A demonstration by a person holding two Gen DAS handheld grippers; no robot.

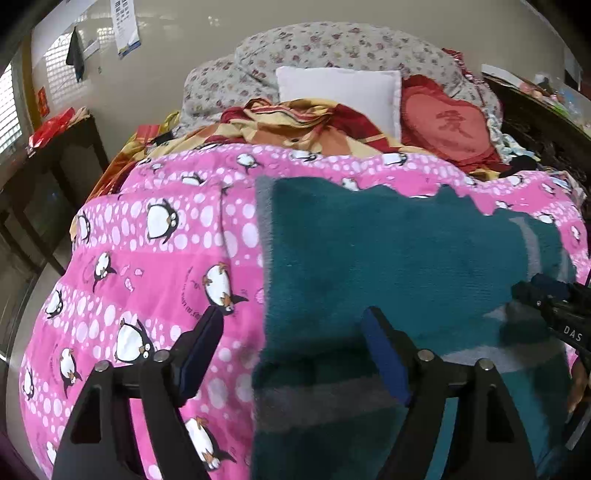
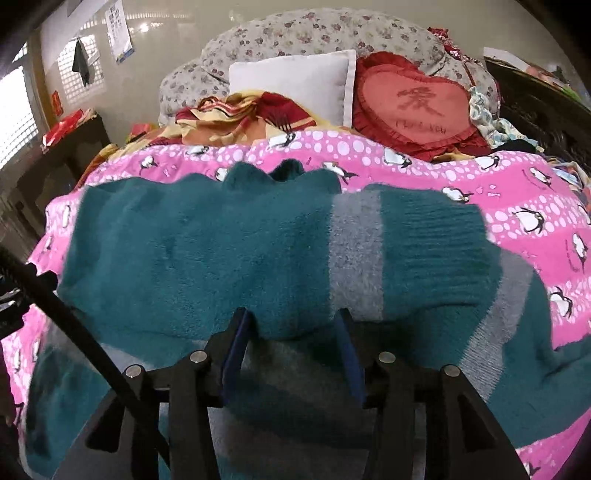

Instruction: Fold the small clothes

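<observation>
A teal fuzzy sweater (image 1: 388, 251) with grey stripes lies on a pink penguin quilt (image 1: 147, 258); its upper part is folded forward over its lower part. My left gripper (image 1: 291, 321) is open and straddles the sweater's left edge: the left finger is over the quilt, the right finger over the knit, and nothing is pinched. In the right wrist view the sweater (image 2: 221, 251) fills the middle. My right gripper (image 2: 291, 321) stands open at the front fold, whose rounded edge bulges between the blue pads. The right gripper (image 1: 546, 299) also shows at the right edge of the left wrist view.
Behind the quilt are a white pillow (image 2: 295, 81), a red heart cushion (image 2: 417, 107), a crumpled red and yellow sheet (image 2: 236, 114) and a floral duvet (image 2: 314, 33). A dark cabinet (image 1: 55, 173) stands left of the bed. A black cable (image 2: 74, 317) crosses the left foreground.
</observation>
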